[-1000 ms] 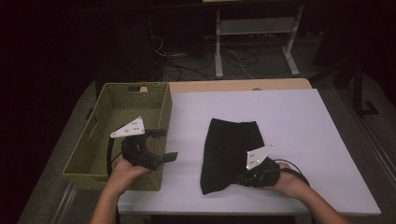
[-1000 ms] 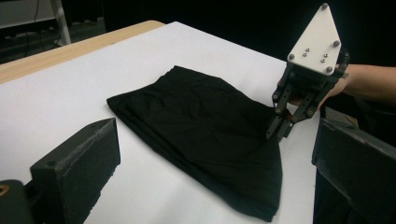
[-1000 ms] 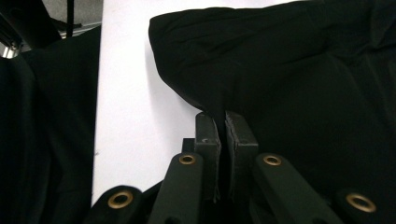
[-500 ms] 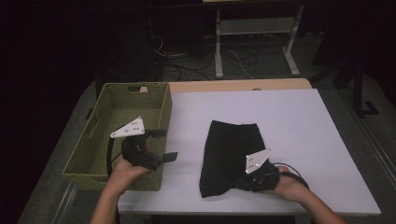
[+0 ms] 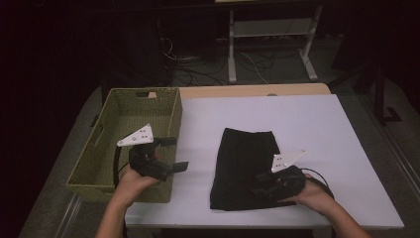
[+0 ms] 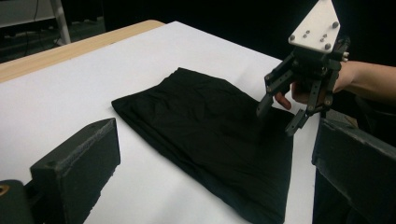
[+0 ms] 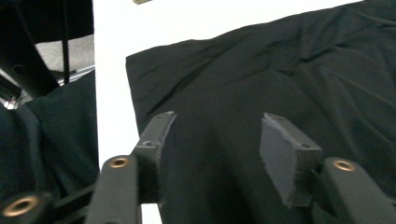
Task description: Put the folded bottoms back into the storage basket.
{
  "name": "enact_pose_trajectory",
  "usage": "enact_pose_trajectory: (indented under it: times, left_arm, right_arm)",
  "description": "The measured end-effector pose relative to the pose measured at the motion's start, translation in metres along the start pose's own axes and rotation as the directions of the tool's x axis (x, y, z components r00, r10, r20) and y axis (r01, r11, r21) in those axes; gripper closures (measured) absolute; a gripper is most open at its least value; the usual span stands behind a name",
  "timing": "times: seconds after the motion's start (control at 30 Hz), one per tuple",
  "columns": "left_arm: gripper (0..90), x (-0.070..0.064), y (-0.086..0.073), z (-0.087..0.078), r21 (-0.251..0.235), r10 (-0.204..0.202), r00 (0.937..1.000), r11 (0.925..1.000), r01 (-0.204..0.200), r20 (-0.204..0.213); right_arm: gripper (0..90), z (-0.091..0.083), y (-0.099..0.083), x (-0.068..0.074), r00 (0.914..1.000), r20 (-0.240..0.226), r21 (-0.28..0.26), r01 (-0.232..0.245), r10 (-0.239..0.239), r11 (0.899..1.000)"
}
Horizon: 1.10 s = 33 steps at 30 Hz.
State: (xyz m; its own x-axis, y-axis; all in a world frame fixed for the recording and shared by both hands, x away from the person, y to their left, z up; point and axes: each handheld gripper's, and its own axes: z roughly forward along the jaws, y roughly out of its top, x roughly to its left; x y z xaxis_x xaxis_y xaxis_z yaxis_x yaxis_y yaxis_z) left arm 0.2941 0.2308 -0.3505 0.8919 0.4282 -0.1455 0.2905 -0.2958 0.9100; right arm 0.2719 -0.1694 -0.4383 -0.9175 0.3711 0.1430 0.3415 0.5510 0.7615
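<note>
A black folded cloth [image 5: 243, 161] lies flat on the white table [image 5: 317, 124], nearer the front edge. My right gripper [image 5: 258, 184] is low over the cloth's near right part and stands open; in the right gripper view its jaws straddle bare black fabric [image 7: 299, 70] with nothing pinched between them. From the left gripper view the right gripper [image 6: 279, 117] hangs just above the cloth [image 6: 205, 130], held by a hand. My left gripper [image 5: 176, 152] is open, held at the basket's right rim and pointing toward the cloth.
A woven olive basket [image 5: 111, 148] stands off the table's left edge. A pale wooden strip [image 5: 257, 90] runs along the table's far edge. Behind it are a white metal stand [image 5: 270, 34] and cables on the dark floor.
The right gripper has shifted slightly over the cloth's near right corner, and its white plate has swung a little. The left gripper and the cloth have held still.
</note>
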Motion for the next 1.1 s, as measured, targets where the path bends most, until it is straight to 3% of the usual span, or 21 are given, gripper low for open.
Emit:
enact_pose_trajectory:
  times: [0.37,0.9,0.93,1.1]
  left_arm:
    - [1.0,0.000,0.000,0.000,0.000,0.000,1.0000,1.0000,0.000,0.001]
    - [1.0,0.000,0.000,0.000,-0.001,0.001,1.0000,1.0000,-0.001,0.001]
    - [0.9,0.000,0.000,0.000,-0.001,0.001,1.0000,1.0000,-0.001,0.002]
    - [0.9,0.000,0.000,0.000,0.000,0.001,1.0000,1.0000,-0.001,0.003]
  right_arm:
    - [27.9,-0.025,-0.013,0.000,0.9903,0.120,-0.071,-0.062,0.070,0.996]
    - [13.2,-0.048,-0.030,0.000,0.9626,0.230,-0.132,-0.115,0.143,0.985]
    - [10.5,-0.051,-0.033,-0.001,0.9564,0.246,-0.145,-0.124,0.157,0.982]
    - [1.1,-0.055,-0.039,-0.001,0.9459,0.267,-0.167,-0.143,0.184,0.976]
